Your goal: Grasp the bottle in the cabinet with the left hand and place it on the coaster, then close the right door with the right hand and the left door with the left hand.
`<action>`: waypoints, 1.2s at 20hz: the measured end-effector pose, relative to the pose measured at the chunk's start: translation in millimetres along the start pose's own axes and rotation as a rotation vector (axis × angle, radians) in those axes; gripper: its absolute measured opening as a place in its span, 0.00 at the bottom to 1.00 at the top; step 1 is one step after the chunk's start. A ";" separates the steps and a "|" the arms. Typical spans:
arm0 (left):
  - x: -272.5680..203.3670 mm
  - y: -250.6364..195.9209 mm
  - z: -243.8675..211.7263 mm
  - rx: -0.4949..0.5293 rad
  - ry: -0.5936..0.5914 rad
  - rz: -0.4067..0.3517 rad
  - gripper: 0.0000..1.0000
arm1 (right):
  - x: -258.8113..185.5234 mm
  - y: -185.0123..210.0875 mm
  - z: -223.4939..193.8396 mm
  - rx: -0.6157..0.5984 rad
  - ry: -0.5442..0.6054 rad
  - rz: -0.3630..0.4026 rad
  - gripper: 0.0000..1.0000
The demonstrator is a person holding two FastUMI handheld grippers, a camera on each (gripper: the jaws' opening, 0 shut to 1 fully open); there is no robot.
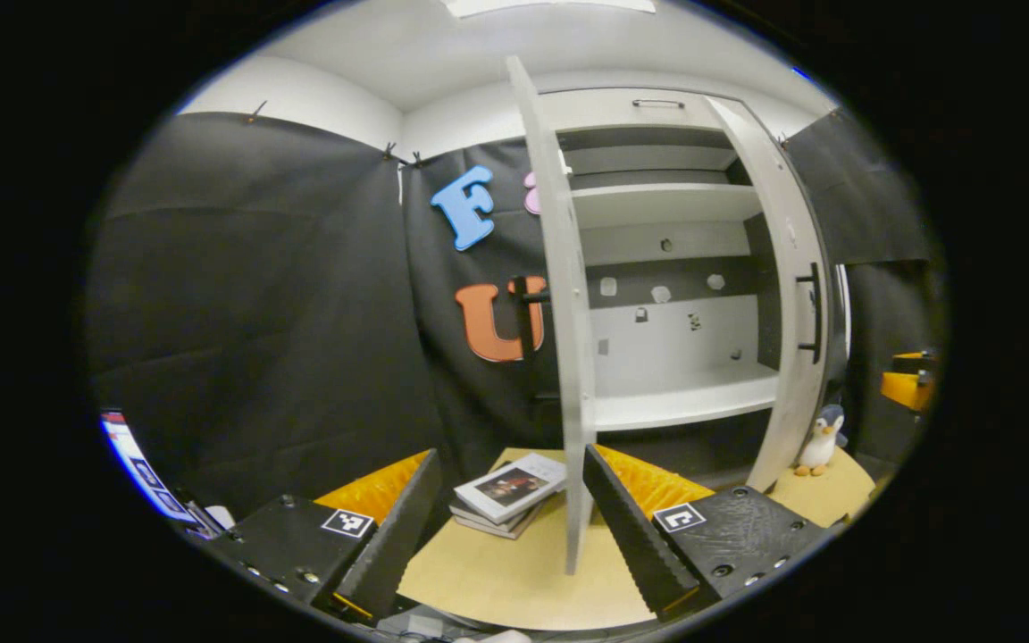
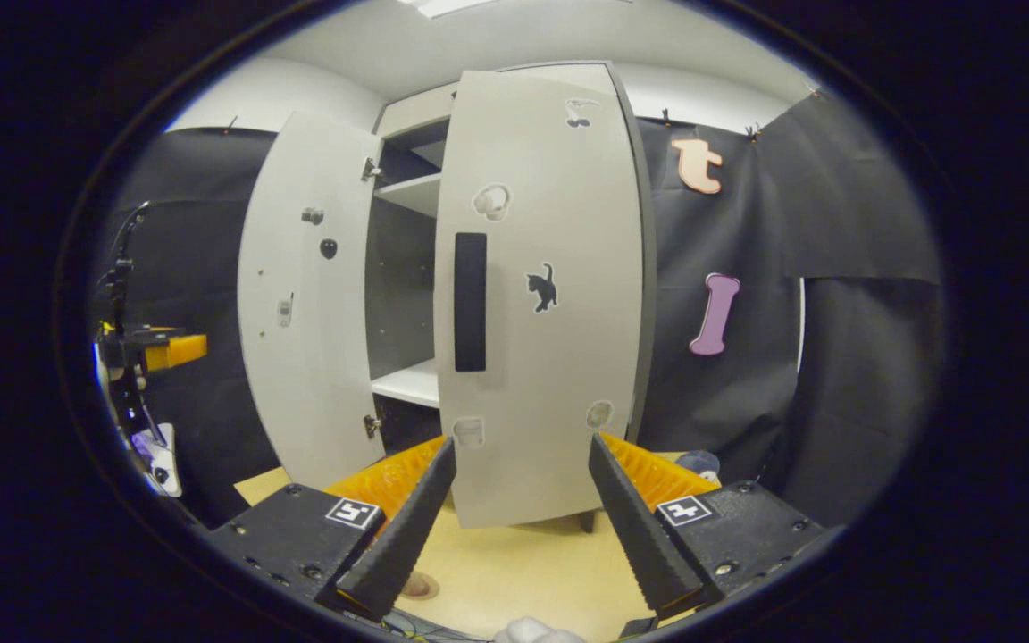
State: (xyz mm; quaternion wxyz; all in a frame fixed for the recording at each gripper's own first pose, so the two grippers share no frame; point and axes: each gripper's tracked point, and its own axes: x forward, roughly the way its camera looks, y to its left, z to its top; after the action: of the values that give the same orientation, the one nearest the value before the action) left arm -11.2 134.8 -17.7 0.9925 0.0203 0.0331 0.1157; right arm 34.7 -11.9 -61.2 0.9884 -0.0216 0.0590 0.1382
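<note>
White cabinet (image 1: 675, 268) first: it stands at the back of the counter (image 1: 497, 572) with both doors swung out, and its shelves (image 1: 684, 402) look bare from where your left tongs point. No bottle sits on any shelf you can see, and I can't find the bottle or the coaster anywhere on the counter, so I can't tell you where either now stands. Judging by the empty shelves, the placing step looks done and the door closing is the step in hand.

Your right door (image 2: 541, 295) fills the space just ahead of the right tongs (image 2: 522, 509), its dark handle (image 2: 471, 302) facing you; it hangs part open. Your left door (image 1: 559, 304) stands edge-on ahead of the left tongs (image 1: 510, 518). Both pairs of tongs are spread wide and carry nothing.

Next, set the right tongs against the right door's face and push it home, then do the same on the left door. Left of the cabinet lies a stack of books (image 1: 507, 496); to its right, a small toy penguin (image 1: 823, 439).
</note>
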 end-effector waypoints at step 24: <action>121.1 19.9 21.0 0.087 -0.072 -0.043 0.88 | -50.7 16.2 -30.7 0.127 0.088 -0.137 1.00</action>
State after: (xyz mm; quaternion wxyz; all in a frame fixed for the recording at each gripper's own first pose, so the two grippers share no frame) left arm 103.2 181.5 -3.3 0.9935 0.0668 0.0030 0.0919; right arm -21.6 -11.9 -85.8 0.9914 0.0308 0.1094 0.0651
